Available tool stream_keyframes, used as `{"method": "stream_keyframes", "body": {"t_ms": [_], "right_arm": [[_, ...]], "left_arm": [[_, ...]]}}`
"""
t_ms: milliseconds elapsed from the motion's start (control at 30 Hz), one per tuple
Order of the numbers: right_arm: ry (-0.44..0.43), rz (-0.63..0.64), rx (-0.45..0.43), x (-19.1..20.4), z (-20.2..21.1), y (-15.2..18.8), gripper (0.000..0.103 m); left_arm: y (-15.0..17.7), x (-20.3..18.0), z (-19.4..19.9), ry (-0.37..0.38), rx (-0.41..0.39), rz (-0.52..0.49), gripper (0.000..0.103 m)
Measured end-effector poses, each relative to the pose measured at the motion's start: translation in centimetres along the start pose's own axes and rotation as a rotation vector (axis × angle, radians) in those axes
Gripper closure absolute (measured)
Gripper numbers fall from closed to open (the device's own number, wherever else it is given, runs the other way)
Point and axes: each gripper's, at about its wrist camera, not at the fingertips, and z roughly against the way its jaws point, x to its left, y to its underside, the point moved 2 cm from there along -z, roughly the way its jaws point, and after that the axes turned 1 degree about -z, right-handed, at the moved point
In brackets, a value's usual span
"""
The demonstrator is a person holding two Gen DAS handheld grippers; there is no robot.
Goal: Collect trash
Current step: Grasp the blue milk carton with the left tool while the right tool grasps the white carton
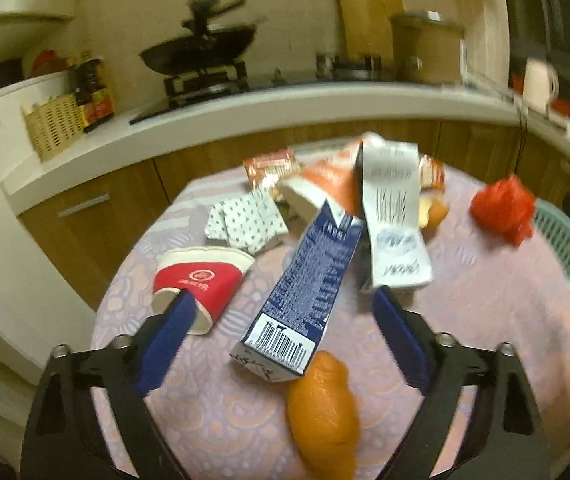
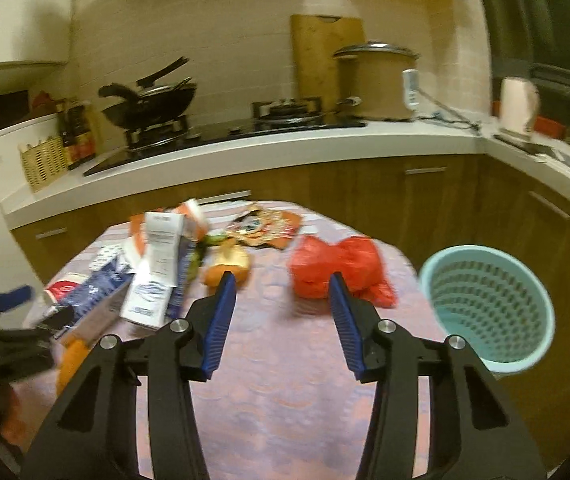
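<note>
Trash lies on a round table under a pink cloth [image 1: 465,320]. A blue carton [image 1: 305,280] lies flat between the fingers of my left gripper [image 1: 281,294], which is open, pads well clear of it. A tipped red paper cup [image 1: 197,284] sits behind the left finger, and a white carton [image 1: 393,208] behind the right one. An orange peel [image 1: 325,412] lies near the camera. My right gripper [image 2: 282,276] is open and empty above bare cloth. A crumpled red plastic bag [image 2: 337,268] lies just past its right fingertip. A teal basket [image 2: 489,304] stands at the table's right edge.
Snack wrappers [image 2: 261,228], a dotted paper [image 1: 245,220] and another peel [image 2: 229,266] lie at the back of the table. Behind the table runs a kitchen counter [image 2: 245,148] with a wok, a pot and a wicker basket. My left gripper [image 2: 5,300] shows at the right view's left edge.
</note>
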Motion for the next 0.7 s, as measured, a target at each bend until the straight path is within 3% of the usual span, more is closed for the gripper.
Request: {"method": "stream_keyframes", "body": {"t_ms": [133, 200, 267, 400, 600, 700], "right_arm": [[-0.021, 0.047, 0.018, 2.5, -0.9, -0.4, 0.058], [-0.035, 0.066, 0.033, 3.6, -1.6, -0.6, 0.058], [-0.056, 0.076, 0.055, 4.4, -2.0, -0.6, 0.058], [-0.098, 0.069, 0.117, 5.9, -3.8, -0.7, 0.056], [-0.129, 0.048, 0.198, 7.7, -7.0, -0.1, 0.049], [-0.147, 0.025, 0.251, 8.4, -8.7, 0.4, 0.046]], "left_arm": [[0.0, -0.9, -1.9, 0.003, 0.048, -0.073, 0.026], [-0.1, -1.0, -2.6, -0.003, 0.066, -0.091, 0.033], [-0.1, -0.9, -3.3, -0.002, 0.082, -0.093, 0.052], [-0.1, -0.1, -3.4, 0.038, 0.072, -0.041, 0.068], [0.1, 2.0, -1.8, 0.161, 0.002, 0.104, 0.069], [0.0, 2.4, -1.4, 0.176, -0.030, 0.138, 0.069]]}}
